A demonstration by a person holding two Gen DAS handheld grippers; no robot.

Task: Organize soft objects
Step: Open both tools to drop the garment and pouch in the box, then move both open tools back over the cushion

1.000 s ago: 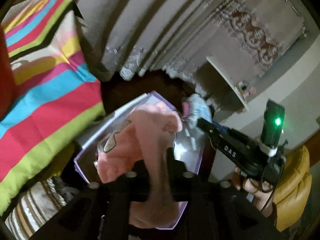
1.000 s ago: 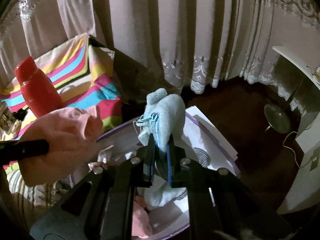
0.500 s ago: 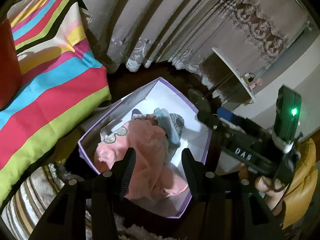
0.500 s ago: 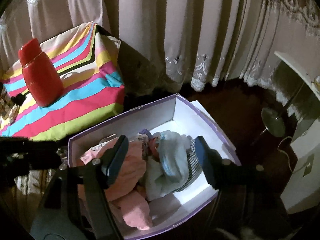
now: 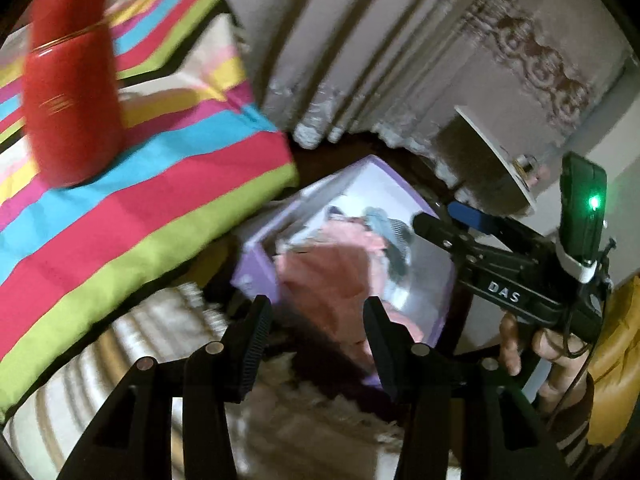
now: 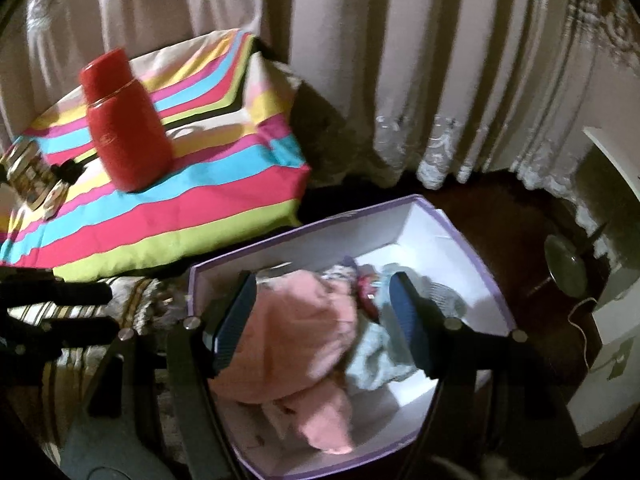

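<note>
Your left gripper [image 5: 318,316] stood with jaws apart and empty, above the near rim of the purple-edged box [image 6: 460,236]. Your right gripper [image 6: 324,308] was likewise spread wide, holding nothing, over the box interior. The pink garment [image 6: 304,336] lay inside the box toward 8 o'clock, touching the light-blue garment [image 6: 376,356] at 3 o'clock of it. A red flask [image 6: 124,120] stood on the striped cloth [image 6: 192,216] at 10 o'clock.
</note>
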